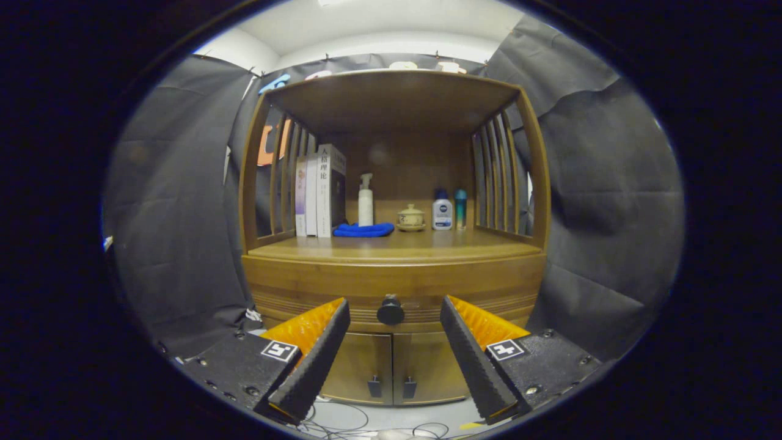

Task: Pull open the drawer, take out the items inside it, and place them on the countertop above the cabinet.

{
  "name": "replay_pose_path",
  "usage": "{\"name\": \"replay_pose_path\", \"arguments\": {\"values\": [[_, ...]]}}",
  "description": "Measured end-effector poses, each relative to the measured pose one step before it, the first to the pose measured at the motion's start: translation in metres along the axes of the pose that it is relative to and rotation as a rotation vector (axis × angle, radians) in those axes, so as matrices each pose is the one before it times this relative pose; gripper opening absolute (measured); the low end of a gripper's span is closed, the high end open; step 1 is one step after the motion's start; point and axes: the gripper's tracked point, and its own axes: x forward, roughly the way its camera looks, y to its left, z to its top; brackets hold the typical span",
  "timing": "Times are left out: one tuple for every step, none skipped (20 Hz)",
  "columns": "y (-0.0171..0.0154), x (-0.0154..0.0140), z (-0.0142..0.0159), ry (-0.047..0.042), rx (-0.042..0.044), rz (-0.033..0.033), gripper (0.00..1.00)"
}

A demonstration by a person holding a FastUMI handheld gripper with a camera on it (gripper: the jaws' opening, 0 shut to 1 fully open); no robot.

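Observation:
A wooden cabinet stands straight ahead. Its drawer (305,290) is closed, with a round black knob (390,311) at the middle of its front. My gripper (394,311) is open, its two black-padded orange fingers (317,348) standing on either side of the knob without touching it; the knob sits between the fingertips, a little beyond them. Above the drawer runs the wooden countertop (391,247). The drawer's inside is hidden.
On the countertop stand upright books (321,190), a white pump bottle (365,200), a blue cloth (364,230), a small lidded pot (410,217) and two small bottles (449,209). Slatted sides and a top shelf enclose it. Two lower doors (391,366) sit under the drawer; cables lie on the floor.

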Motion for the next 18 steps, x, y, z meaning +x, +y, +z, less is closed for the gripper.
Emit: {"name": "replay_pose_path", "arguments": {"values": [[0.00193, 0.00893, -0.00543, 0.00974, -0.00225, 0.00436, 0.97], [0.00018, 0.00874, -0.0045, 0.00283, -0.00184, -0.00256, 0.97], [0.00019, 0.00945, -0.00222, 0.00877, -0.00801, -0.00426, 0.97], [-0.00062, 0.00751, -0.00559, 0.00336, -0.0084, -0.00149, 0.97], [-0.00005, 0.01008, -0.00114, 0.00011, -0.00287, -0.00648, 0.97], [-0.00145, 0.0103, -0.00289, 0.00881, -0.00671, -0.00415, 0.97], [-0.00085, 0.0116, -0.00413, 0.01277, -0.00599, 0.00063, 0.97], [-0.00109, 0.0101, -0.00236, 0.00205, -0.00325, -0.00618, 0.97], [-0.00274, 0.00937, -0.00197, 0.00843, -0.00689, -0.01037, 0.97], [-0.00114, 0.00779, -0.00519, 0.01778, -0.0045, -0.00304, 0.97], [0.00046, 0.00585, -0.00313, 0.00926, 0.00001, 0.00456, 0.97], [0.00151, 0.00419, -0.00081, 0.00314, -0.00189, 0.0039, 0.96], [0.00088, 0.00354, -0.00194, -0.00093, -0.00946, 0.00242, 0.92], [-0.00001, 0.00392, -0.00371, 0.00454, -0.01143, -0.00125, 0.89], [-0.0002, 0.00159, -0.00097, -0.00403, -0.00639, -0.00002, 0.85], [0.00041, 0.00354, -0.00035, -0.00472, -0.00316, -0.00223, 0.81], [-0.00006, 0.00235, 0.00084, -0.00472, -0.00137, -0.00781, 0.76], [-0.00069, 0.00248, -0.00076, 0.00142, -0.00062, -0.00981, 0.7]]}}
